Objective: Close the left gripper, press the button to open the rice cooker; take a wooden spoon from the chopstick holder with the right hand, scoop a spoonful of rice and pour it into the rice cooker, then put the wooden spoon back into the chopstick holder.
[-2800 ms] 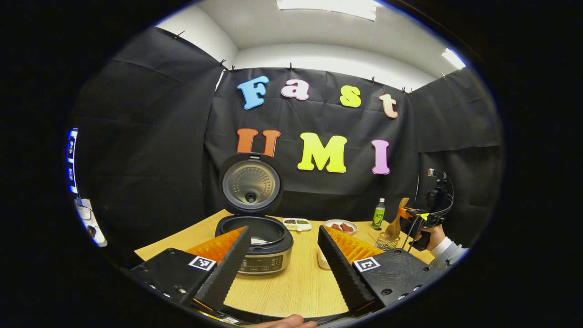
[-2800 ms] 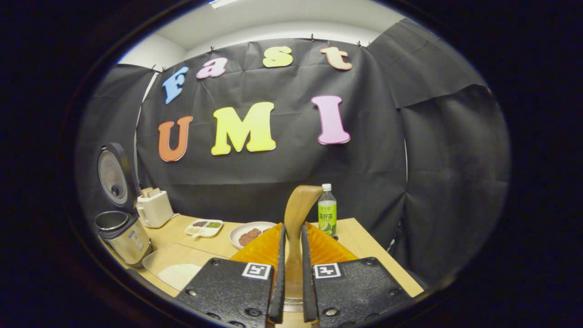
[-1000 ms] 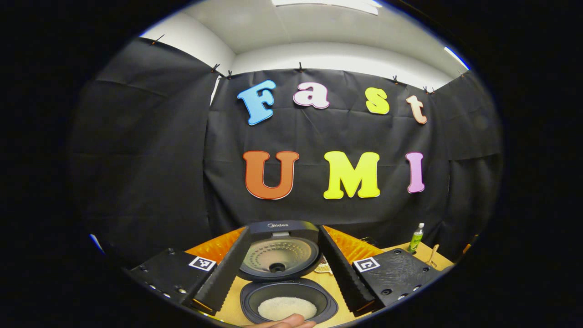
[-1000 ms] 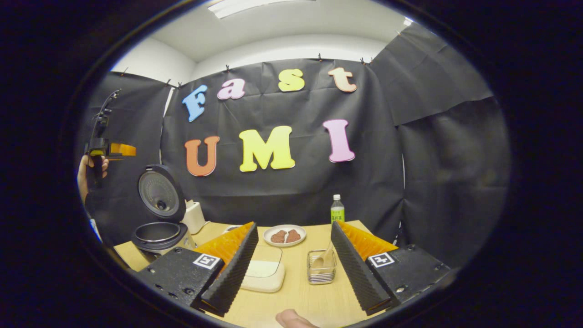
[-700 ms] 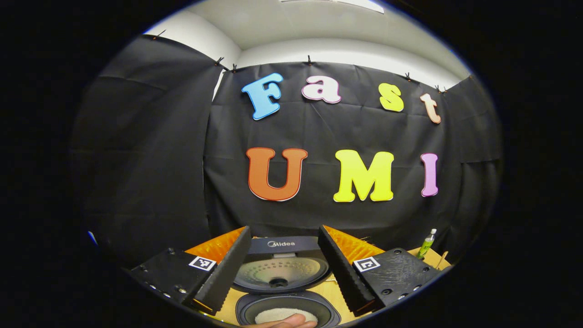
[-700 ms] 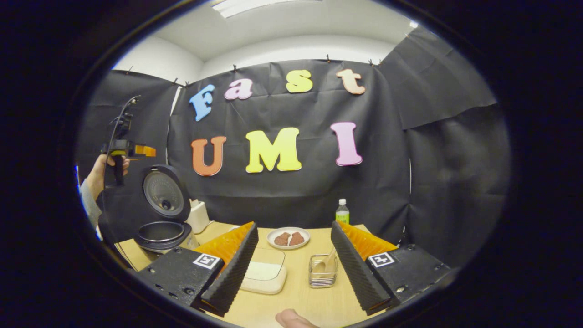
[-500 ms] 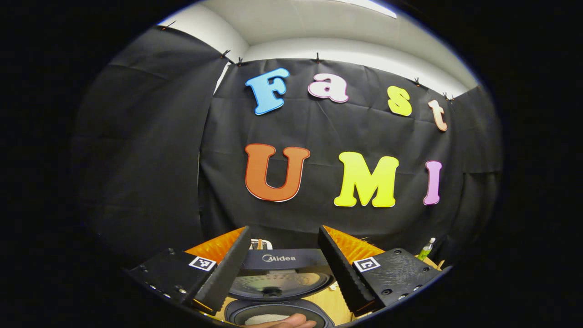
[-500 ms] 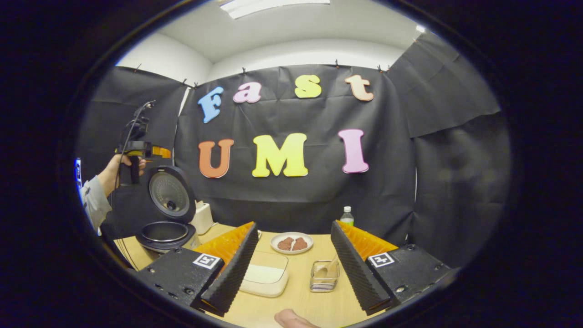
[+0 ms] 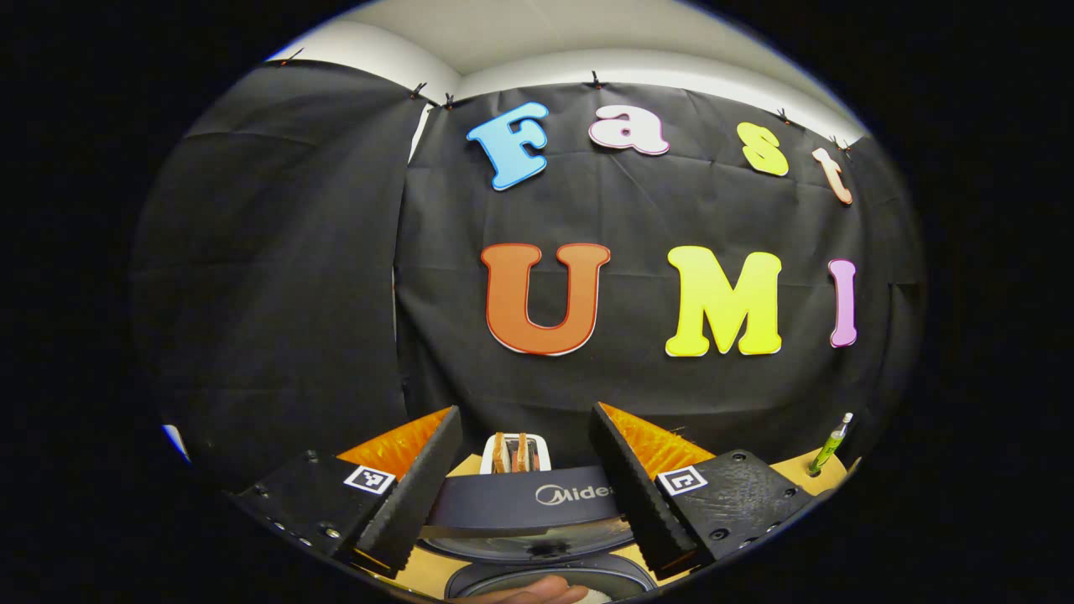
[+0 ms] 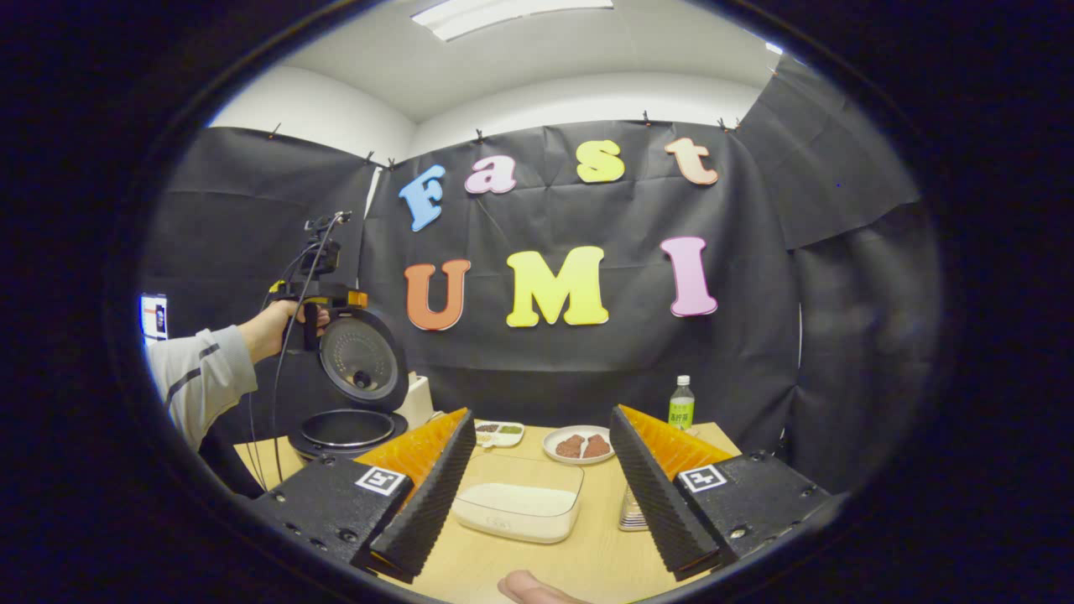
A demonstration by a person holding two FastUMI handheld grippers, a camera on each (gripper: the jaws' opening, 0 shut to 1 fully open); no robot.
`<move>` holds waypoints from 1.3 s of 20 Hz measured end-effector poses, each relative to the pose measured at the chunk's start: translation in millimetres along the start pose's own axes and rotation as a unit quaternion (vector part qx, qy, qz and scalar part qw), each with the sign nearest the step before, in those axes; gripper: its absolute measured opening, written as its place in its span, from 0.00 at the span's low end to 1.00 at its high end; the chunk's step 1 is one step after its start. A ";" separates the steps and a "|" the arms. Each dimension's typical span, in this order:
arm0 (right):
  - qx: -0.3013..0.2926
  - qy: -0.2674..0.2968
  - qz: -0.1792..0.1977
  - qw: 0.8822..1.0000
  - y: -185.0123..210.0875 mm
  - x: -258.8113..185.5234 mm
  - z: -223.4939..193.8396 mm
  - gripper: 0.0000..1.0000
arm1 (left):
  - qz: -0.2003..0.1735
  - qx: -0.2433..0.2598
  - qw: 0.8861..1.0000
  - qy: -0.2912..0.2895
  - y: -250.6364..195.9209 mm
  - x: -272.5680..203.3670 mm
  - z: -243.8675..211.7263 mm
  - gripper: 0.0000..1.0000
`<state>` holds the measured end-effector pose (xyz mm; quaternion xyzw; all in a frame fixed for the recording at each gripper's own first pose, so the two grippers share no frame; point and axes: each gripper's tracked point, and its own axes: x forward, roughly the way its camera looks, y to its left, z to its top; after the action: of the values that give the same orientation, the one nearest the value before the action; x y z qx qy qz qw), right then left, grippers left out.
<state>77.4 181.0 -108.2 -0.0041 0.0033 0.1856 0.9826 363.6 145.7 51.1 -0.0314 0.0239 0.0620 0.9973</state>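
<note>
Left gripper (image 9: 524,428): in the left gripper view its jaws stand wide apart and hold nothing; they hang just above the top edge of the raised lid. In the right gripper view a hand (image 10: 273,327) in a grey sleeve (image 10: 197,377) holds it at the lid's upper edge, near the desk's far left corner.

Right gripper (image 10: 541,436): jaws wide apart, nothing between them, held over the near side of the desk (image 10: 587,562).

Rice cooker (image 10: 344,432): at the far left of the desk, open, with the lid (image 10: 362,359) tilted up and its round inner plate facing the room. In the left gripper view the lid's dark rim (image 9: 520,503) lies between the fingers.

Writing: white lettering sits on that rim, partly covered by the right-hand finger, so it is left unread.

Rice container (image 10: 520,499): a clear rectangular box with white rice, near the middle of the desk, between the right gripper's fingers.

Chopstick holder (image 10: 629,512): a clear holder just right of the rice container, mostly hidden behind the right finger; whether the wooden spoon is in it I cannot tell.

Plate (image 10: 579,445): white, with two brown pieces, toward the desk's far edge.

Divided dish (image 10: 499,432): small, just left of the plate.

Bottle (image 10: 681,404): green-labelled, upright at the far right edge.

Toaster (image 9: 516,451): white, two slices in its slots, behind the lid.
</note>
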 end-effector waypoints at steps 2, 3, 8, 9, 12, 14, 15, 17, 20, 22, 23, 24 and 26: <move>0.000 0.002 0.003 1.000 9.3 -2.8 0.0 1.00 | -0.006 -0.023 1.000 0.010 0.2 -6.0 -4.3 0.98; 0.002 0.002 0.007 1.000 15.0 -4.3 -2.2 1.00 | -0.007 -0.039 0.999 0.020 0.5 -7.8 -9.7 0.98; 0.004 0.004 0.009 1.000 21.4 -16.7 -5.1 0.99 | 0.008 -0.035 0.999 0.019 0.6 -24.8 -12.4 1.00; 0.005 0.005 0.010 1.000 20.6 -19.3 -6.2 0.99 | 0.010 -0.035 0.999 0.021 -1.2 -29.0 -12.6 1.00; 0.010 0.006 0.010 1.000 17.6 -30.4 -8.0 0.99 | 0.012 -0.033 0.999 0.021 -4.9 -47.4 -19.1 0.93; 0.014 0.005 0.010 1.000 15.7 -40.5 -9.7 0.99 | 0.010 -0.032 0.999 0.023 -6.7 -62.2 -24.9 1.00; 0.015 0.005 0.011 1.000 15.6 -44.6 -10.2 1.00 | 0.010 -0.029 0.999 0.025 -7.8 -69.3 -27.5 1.00; 0.020 0.000 0.014 1.000 14.4 -55.5 -10.5 0.99 | 0.011 -0.026 0.999 0.029 -10.3 -81.4 -35.0 1.00; 0.024 -0.008 0.016 1.000 9.9 -74.6 -9.8 0.99 | -0.002 -0.012 0.999 0.046 -24.1 -101.8 -60.3 1.00; 0.025 -0.010 0.013 1.000 6.0 -85.7 -11.6 0.99 | -0.018 0.008 0.997 0.081 -38.3 -112.9 -95.9 1.00; 0.022 -0.010 0.011 1.000 4.5 -91.7 -11.2 0.99 | -0.017 0.021 0.995 0.094 -39.8 -116.3 -112.2 1.00; 0.019 -0.015 0.010 1.000 4.9 -96.7 -6.4 1.00 | -0.018 0.027 0.995 0.095 -41.3 -121.8 -124.0 0.99; 0.012 -0.026 0.007 1.000 6.5 -106.4 1.3 1.00 | -0.028 0.015 0.994 0.108 -46.9 -135.2 -147.2 0.98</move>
<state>-24.0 148.2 -106.1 0.0121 -0.0199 0.1923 0.9811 229.1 73.1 -85.9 -0.0241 0.1316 0.0298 0.9906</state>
